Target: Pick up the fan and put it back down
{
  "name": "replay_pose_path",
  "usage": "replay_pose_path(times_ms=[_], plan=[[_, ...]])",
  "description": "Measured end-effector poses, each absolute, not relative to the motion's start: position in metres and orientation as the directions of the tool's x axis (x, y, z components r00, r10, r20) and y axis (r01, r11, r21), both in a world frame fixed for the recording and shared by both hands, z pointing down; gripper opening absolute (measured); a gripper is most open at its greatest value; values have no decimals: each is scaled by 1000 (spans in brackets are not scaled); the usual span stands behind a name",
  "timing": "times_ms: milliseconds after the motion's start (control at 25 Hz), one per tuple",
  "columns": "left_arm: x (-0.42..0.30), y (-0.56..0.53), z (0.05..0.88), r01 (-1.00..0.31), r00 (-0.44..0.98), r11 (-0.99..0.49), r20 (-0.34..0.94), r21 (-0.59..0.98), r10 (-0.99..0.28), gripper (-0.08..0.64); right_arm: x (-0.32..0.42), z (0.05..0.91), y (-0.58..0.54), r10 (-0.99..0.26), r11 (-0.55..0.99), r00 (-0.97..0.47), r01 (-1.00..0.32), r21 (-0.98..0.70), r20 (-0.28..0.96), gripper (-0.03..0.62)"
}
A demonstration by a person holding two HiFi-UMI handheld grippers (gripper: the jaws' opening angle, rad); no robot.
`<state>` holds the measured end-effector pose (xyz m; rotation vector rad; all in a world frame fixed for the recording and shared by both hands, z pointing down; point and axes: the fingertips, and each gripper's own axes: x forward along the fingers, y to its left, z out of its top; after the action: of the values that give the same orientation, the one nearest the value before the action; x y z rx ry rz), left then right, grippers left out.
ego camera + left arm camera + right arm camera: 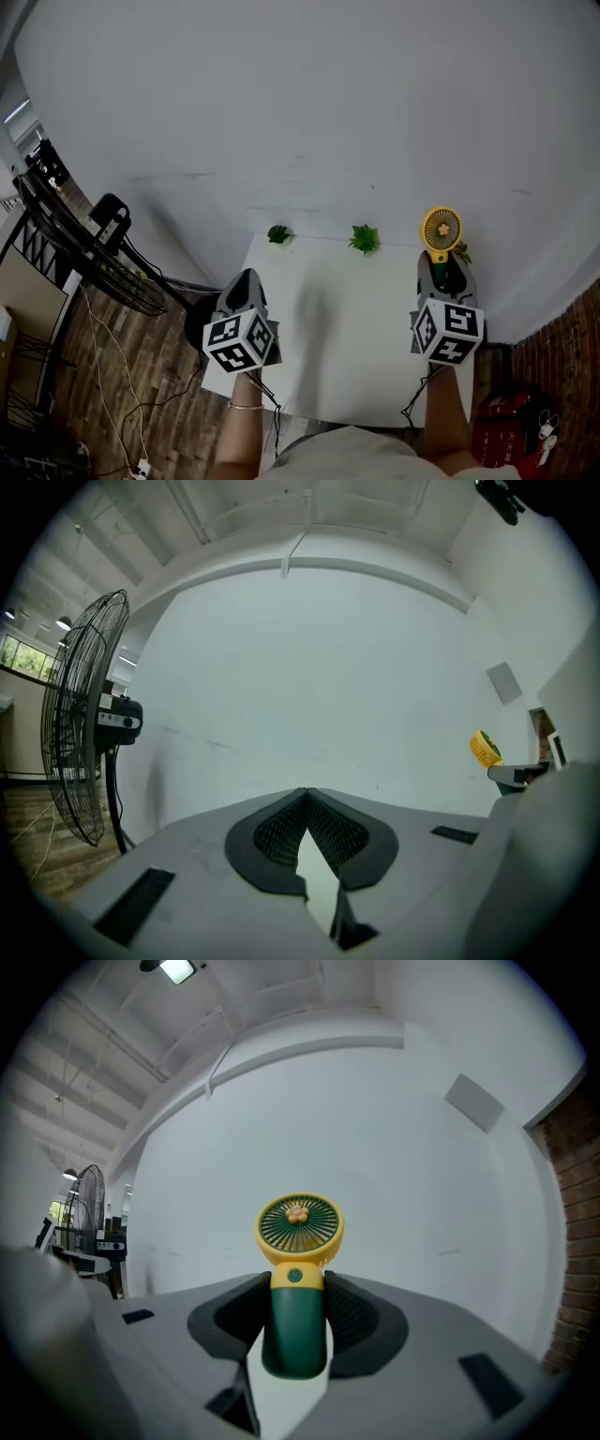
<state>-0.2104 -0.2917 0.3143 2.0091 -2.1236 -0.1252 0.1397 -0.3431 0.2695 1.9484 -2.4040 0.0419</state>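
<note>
The right hand-held gripper point(296, 1321) grasps the fan point(300, 1227) by its green handle, apparently lifted above the tabletop point(347, 328). The left hand-held gripper point(306, 803) is clenched and empty. The next move calls for lowering the fan upright, then releasing.

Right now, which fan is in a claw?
The small yellow-and-green fan, gripped by the right claw; the black pedestal fan stands apart on the floor.

White wall point(309, 103) fills the upper frame; wood floor point(112, 366) and black pedestal fan point(82, 714) at left, brick point(567, 342) lower right.
</note>
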Motion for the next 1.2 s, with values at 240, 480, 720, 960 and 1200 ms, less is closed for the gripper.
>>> replay_pose_path(times_ms=[240,480,720,960,1200], plan=[[-221,-288,331,-972,-60,87,131,218,-990,11,128,283,-349,-972,219,-217,-976,4,91,178],[-226,-288,360,-972,-50,92,196,215,-979,11,116,313,-351,-962,224,-223,-974,-9,159,178],[-235,-289,412,-974,-34,101,311,201,-950,11,99,369,-352,-936,226,-227,-974,-35,271,178],[-239,-298,461,-973,-13,101,388,209,-922,11,87,423,-357,-900,216,-221,-975,-57,375,178],[-235,-300,504,-969,21,91,447,228,-894,11,79,476,-353,-855,196,-213,-977,-86,472,178]])
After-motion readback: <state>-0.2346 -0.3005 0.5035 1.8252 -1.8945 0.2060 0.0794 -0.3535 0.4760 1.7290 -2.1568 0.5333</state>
